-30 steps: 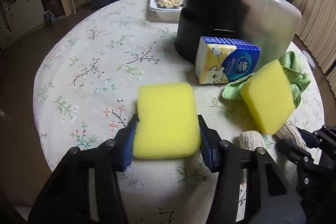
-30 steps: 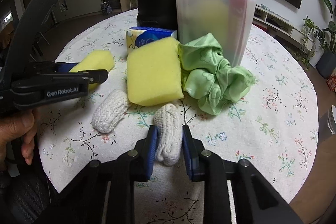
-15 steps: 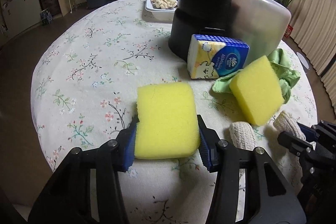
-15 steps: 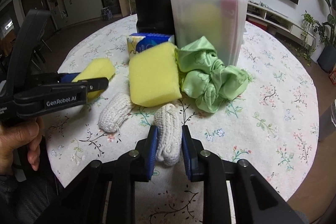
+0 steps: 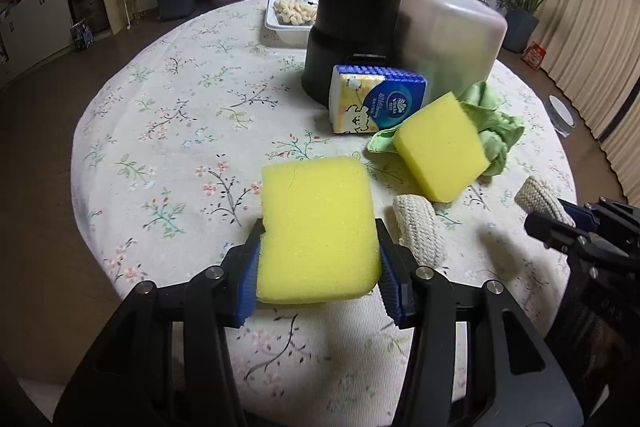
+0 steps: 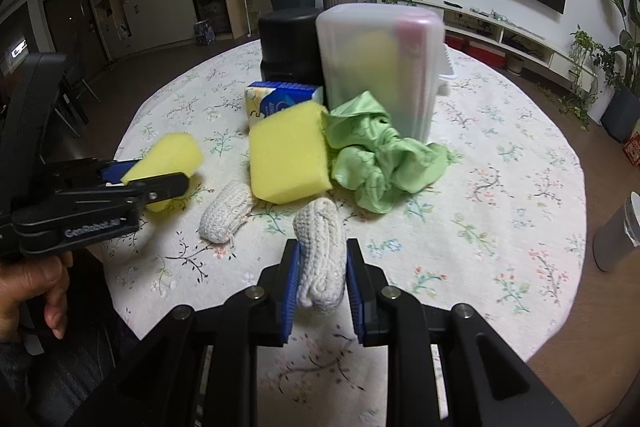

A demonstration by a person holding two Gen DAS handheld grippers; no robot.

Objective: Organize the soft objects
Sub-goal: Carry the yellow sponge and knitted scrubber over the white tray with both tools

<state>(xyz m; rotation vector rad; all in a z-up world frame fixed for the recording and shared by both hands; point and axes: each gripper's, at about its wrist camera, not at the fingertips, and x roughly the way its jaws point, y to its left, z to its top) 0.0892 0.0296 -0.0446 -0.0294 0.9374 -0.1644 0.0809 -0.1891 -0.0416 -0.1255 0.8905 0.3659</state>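
Both hands were in the carrying step: each gripper had a soft thing clamped and lifted off the table.

The left gripper had its jaws closed on a yellow sponge, the blue pads pressing its two side edges, with the sponge's shadow showing on the cloth beneath. The right gripper had its jaws nearly together, squeezing a white knitted roll by its near half; the far end stuck out beyond the pads.

Still on the table lay a second sponge, tilted and leaning on a green cloth that was bunched against the foot of a frosted bin. A second knitted roll lay just near of that sponge, on its left side. A tissue pack stood between the sponge and a black pot at the far side, touching or almost touching both.

The frosted bin already seemed to hold yellow and pink things, so it looked the likely place for the soft items, though its opening could not be seen from either view. The next move probably called for carrying both loads to the far side, over the clutter, without knocking the leaning sponge or the tissue pack, finding the bin's mouth, then easing the jaws apart one at a time. The sponge, held lightly by its edges, could slip or spring out if tilted.
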